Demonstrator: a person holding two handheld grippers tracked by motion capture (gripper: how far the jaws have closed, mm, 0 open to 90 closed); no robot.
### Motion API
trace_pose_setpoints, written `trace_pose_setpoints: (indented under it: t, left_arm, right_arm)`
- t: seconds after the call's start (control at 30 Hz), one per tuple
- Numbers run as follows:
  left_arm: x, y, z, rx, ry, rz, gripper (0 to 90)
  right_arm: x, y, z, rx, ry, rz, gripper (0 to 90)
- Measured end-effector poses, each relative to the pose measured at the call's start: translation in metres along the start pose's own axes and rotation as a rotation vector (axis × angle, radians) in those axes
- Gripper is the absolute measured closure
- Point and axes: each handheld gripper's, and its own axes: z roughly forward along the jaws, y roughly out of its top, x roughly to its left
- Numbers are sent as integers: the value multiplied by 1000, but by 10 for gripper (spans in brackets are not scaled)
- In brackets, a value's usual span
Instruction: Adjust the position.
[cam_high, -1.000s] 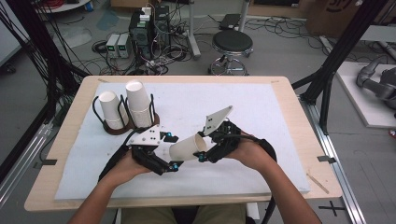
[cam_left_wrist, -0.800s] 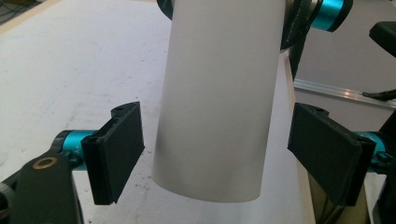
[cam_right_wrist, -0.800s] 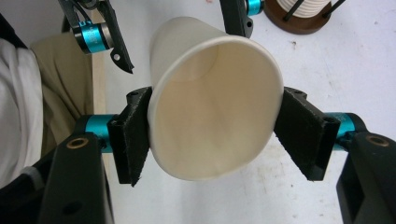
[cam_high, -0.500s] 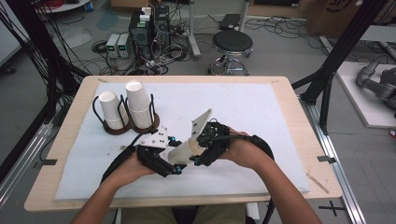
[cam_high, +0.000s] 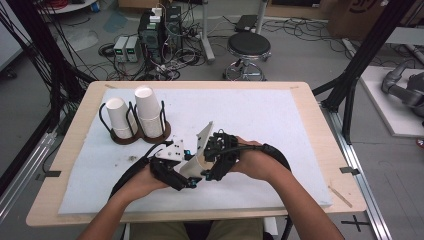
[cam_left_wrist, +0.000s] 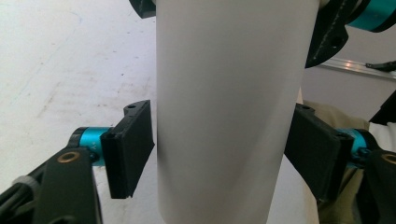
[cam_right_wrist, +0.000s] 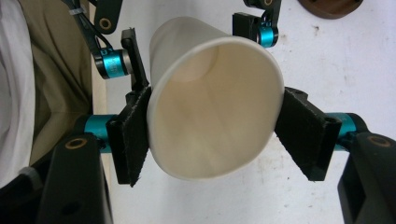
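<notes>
High view: left gripper (cam_high: 192, 176) and right gripper (cam_high: 209, 162) met near the table's front middle, both at one white paper cup (cam_high: 192, 167) lying tilted between them, above the white foam mat (cam_high: 260, 115). Jaw state couldn't be told from up here. Each gripper was black w/ teal bits and a pale three-cornered plate on top. Mat was matte, speckled w/ dark crumbs at its left. It lay on a light wood table (cam_high: 320, 135). At back left a round dark-brown holder (cam_high: 142, 136) w/ black wire loops held two more white cups (cam_high: 134, 116), upside down, side by side. No readable writing on cups or mat.

Left gripper view: cup (cam_left_wrist: 229, 112) stood as a smooth, matte white column between the two black jaws. Left pad (cam_left_wrist: 130, 147) sat just beside the wall w/ a thin gap; right pad (cam_left_wrist: 315, 149) touched or nearly touched, couldn't tell which. So left jaws sat around the cup, not clearly clamped.

Right gripper view: looked into the cup's open mouth (cam_right_wrist: 215, 107), rolled rim, cream inside. Both rough black pads (cam_right_wrist: 133, 135) pressed the rim, squashing it oval: right gripper gripped the cup. Left gripper's jaws (cam_right_wrist: 187, 39) flanked the cup's far end. No labels seen.
</notes>
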Motion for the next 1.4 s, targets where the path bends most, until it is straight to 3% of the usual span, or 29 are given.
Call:
trace_pose_setpoints:
  t: [0.4,0.57,0.63,0.73,1.0,1.03,1.07,1.1,1.2,1.4]
  left_arm:
    - [1,-3,3,5,-28,1,343]
    - [2,-4,1,-27,-42,-4,342]
    - [4,-5,-2,-54,-48,-10,339]
    - [6,-8,-5,-96,-50,-25,340]
    - [12,-16,-13,-236,-37,-69,335]
    - [12,-16,-13,-236,-37,-69,333]
    - [13,-18,-15,-268,-34,-82,333]
    - [14,-20,-16,-296,-28,-91,328]
    - [16,-22,-18,-344,-21,-126,318]
    - [17,-27,-24,-407,-5,-142,313]
  right_arm:
    - [0,3,5,23,12,-17,309]
    - [0,2,3,3,24,-3,281]
    - [-1,0,-2,-51,13,12,260]
    - [-7,-7,-11,-190,19,64,217]
    - [-15,-47,-31,-491,33,260,211]
    - [-15,-47,-31,-491,33,260,211]
    - [-15,-51,-31,-511,25,277,208]
    - [-15,-66,-31,-562,16,328,202]
    - [-14,-82,-30,-607,-29,382,202]
    - [-7,-116,-24,-654,-129,482,202]
